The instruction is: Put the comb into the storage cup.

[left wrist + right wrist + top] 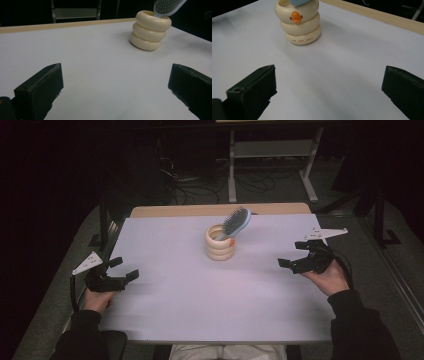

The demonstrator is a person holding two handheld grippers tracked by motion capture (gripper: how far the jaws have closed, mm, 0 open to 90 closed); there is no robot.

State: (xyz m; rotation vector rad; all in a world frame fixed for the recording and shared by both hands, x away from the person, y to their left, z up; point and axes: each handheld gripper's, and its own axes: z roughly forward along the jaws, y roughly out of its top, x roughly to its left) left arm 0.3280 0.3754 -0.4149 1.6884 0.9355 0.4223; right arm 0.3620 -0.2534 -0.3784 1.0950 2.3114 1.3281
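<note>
At the near edge of the white table point(200, 310) the person's dark sleeves point(360, 330) come in at the two near corners. The left gripper point(125, 270) is held at the near left edge of the table, its jaws spread wide with nothing between them; in the left gripper view the same gripper point(115, 85) shows bare tabletop between its two black jaws. The right gripper point(292, 256) is held at the right edge, a little farther in than the left one, jaws likewise spread and holding nothing, and in the right gripper view this gripper point(329, 87) also frames only white surface. A black cable point(74, 292) loops from the left gripper beside the table edge.

Farther in, around the middle of the table's far half and well apart from both grippers, stands a cream holder point(221, 242) shaped like three stacked rings. The right gripper view shows an orange duck bill point(296, 16) on its top ring and small lettering on the bottom ring. A light blue hairbrush point(236, 223) stands in the holder handle down, its bristled head leaning up and to the right above the rim. Nothing lies on the table between either gripper and the holder.

Beyond the white sheet a strip of wooden edge point(220, 209) shows, and past it, on the dark floor, cables point(200, 182) and a pale metal frame point(272, 150).
</note>
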